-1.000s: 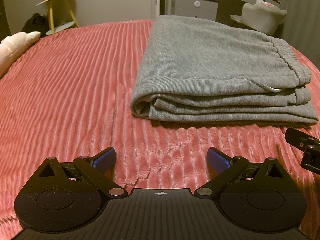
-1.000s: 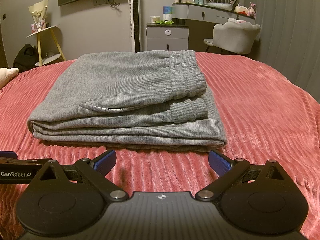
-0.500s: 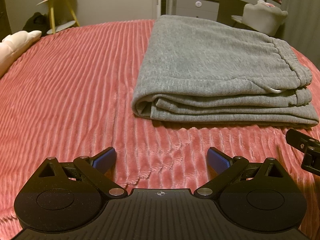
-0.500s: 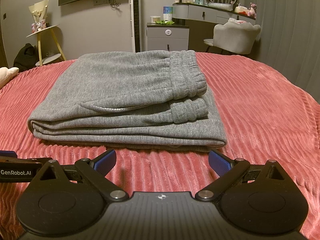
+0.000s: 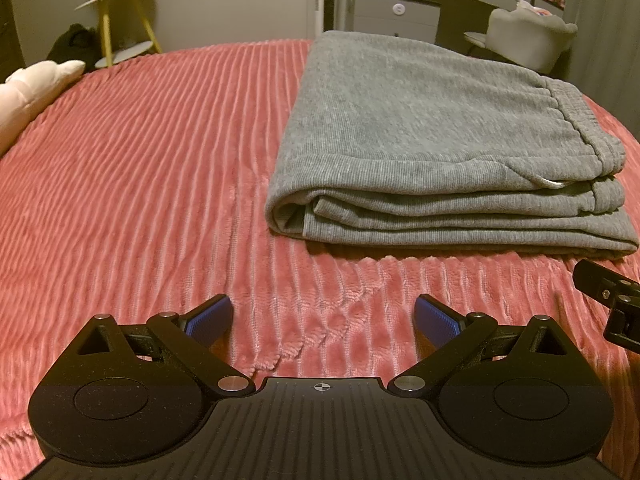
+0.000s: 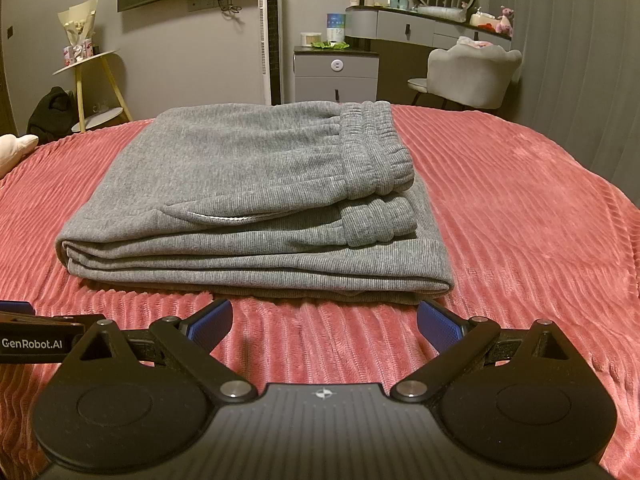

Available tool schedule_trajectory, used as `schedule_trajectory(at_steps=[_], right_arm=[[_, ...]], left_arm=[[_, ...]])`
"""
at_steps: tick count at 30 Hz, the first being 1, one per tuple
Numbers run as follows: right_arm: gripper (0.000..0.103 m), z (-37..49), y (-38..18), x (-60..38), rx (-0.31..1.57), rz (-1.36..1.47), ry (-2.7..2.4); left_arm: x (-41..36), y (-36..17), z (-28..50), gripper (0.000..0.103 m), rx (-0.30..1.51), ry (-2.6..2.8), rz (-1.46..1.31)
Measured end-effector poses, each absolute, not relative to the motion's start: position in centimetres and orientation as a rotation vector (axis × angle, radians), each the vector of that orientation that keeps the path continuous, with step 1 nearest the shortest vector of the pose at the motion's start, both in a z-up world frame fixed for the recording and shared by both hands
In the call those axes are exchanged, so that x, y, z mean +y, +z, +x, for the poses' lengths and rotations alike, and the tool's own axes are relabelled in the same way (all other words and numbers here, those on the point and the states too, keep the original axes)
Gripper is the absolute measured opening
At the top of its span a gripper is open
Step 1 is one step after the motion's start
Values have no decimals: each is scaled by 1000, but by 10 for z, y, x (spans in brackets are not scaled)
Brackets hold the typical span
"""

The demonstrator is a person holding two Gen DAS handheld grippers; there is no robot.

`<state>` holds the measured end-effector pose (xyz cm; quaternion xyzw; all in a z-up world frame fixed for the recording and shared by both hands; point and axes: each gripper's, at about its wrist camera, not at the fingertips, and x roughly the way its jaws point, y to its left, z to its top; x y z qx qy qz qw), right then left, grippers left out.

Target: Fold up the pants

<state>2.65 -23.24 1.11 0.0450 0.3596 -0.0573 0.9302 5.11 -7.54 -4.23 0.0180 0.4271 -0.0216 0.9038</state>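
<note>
Ahead of our left tongs [image 5: 323, 317] a broad stretch of pink ribbed bedspread [image 5: 152, 168] lies bare out to the left, as far as a pale pillow [image 5: 30, 92] at the bed's edge. Beyond our right tongs [image 6: 324, 319] more bedspread [image 6: 528, 208] runs off to the right toward a grey chair [image 6: 472, 72]. Both tongs stand released, blue pads spread wide, gripping nothing, low over the bed. The grey pants [image 6: 256, 200] sit folded in a flat stack just past our right tongs, nearest edge close to the pads but apart from them, waistband on the right. From our left tongs the pants [image 5: 440, 152] lie forward and to the right, rounded fold nearest.
</note>
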Motion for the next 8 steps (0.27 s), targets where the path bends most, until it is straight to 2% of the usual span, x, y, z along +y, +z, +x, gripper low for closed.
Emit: schedule_trajectory(at_steps=[8], right_arm=[[99,27,11,-232,737,93,-117]], left_arm=[[-75,-40,48,101,846,-38,34]])
